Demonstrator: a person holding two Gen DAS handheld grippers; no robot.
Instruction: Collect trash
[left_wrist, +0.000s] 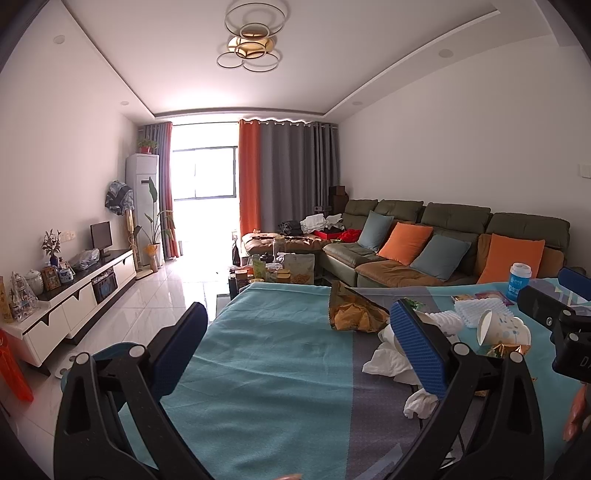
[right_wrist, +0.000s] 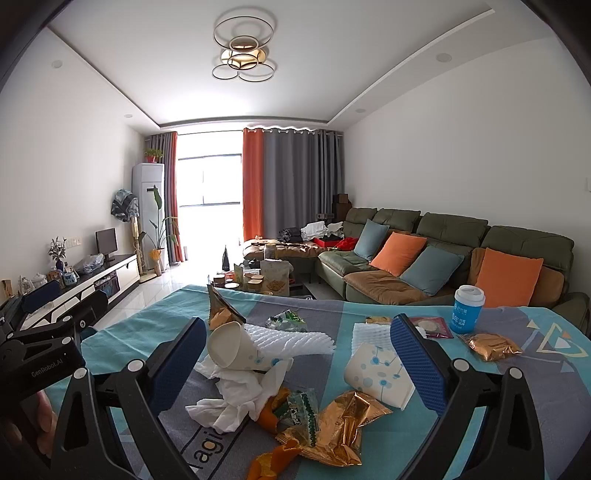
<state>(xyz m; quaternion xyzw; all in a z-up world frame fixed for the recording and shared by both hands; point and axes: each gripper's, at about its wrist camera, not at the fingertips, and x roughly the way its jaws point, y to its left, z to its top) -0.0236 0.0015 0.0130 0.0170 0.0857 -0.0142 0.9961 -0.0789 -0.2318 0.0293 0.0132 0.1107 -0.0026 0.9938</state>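
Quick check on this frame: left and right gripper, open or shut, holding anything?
Left gripper: open, holding nothing, over the blanket.
Right gripper: open, holding nothing, above the trash pile.

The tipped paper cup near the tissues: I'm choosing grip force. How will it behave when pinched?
The paper cup looks thin-walled and empty, so probably light and easily crushed. Lying on its side atop crumpled tissues, it may roll or slide away if nudged.
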